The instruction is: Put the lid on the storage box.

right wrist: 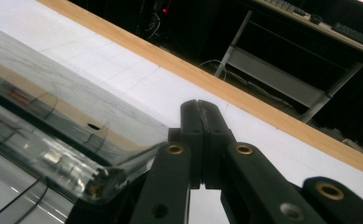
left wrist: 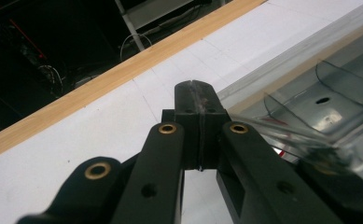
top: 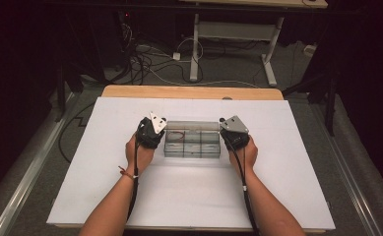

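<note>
A clear plastic compartment box (top: 192, 139) lies in the middle of the white table top (top: 189, 196), with dividers inside and a thin red item in its left part. My left gripper (top: 152, 129) rests at the box's left end and my right gripper (top: 234, 130) at its right end. In the left gripper view the black jaws (left wrist: 195, 100) stand pressed together with nothing between them, and the box (left wrist: 319, 98) lies just to their right. In the right gripper view the jaws (right wrist: 200, 121) are likewise shut and empty, with the box's rounded corner (right wrist: 53, 135) to their left.
A wooden table edge (top: 191, 92) runs along the back of the white top. Beyond it, on the floor, lie cables (top: 149, 59) and the metal legs of another desk (top: 195, 44). Both forearms come in from the bottom of the high view.
</note>
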Motion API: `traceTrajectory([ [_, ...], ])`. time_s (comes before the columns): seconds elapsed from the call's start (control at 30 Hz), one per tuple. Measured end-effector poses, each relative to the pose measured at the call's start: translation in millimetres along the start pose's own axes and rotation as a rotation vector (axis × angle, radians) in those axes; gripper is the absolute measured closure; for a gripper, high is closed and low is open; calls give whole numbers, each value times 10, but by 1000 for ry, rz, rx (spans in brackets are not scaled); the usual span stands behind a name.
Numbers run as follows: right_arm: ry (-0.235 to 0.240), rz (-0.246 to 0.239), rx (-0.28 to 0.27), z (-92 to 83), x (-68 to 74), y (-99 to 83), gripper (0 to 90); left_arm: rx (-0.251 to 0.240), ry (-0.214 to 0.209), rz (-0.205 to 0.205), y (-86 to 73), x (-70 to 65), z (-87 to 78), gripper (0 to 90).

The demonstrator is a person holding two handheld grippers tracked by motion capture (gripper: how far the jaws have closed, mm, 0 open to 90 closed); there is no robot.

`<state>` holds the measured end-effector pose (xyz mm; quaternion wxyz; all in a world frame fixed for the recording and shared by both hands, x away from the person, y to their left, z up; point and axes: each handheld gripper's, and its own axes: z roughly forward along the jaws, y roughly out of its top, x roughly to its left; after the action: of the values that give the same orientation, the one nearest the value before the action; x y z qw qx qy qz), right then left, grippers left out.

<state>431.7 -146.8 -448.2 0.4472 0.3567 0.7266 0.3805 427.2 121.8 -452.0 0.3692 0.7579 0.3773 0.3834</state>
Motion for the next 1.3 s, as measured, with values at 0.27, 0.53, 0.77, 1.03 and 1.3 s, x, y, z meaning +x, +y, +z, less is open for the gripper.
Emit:
traceTrajectory([
  [0.27,2,-35,5,-22,13,-33,900,0,-7,5,-30,-5,-14,875],
  [0.53,11,-38,7,-29,7,-56,900,-9,-6,40,-53,-7,-15,875],
  [0.77,18,-32,8,-37,8,-76,900,-2,-8,34,-71,-22,-31,875],
  [1.03,20,-32,10,-44,16,-95,900,1,-5,53,-90,-35,-45,875],
  [1.3,21,-29,15,-51,21,-111,900,-3,3,82,-99,-43,-56,875],
])
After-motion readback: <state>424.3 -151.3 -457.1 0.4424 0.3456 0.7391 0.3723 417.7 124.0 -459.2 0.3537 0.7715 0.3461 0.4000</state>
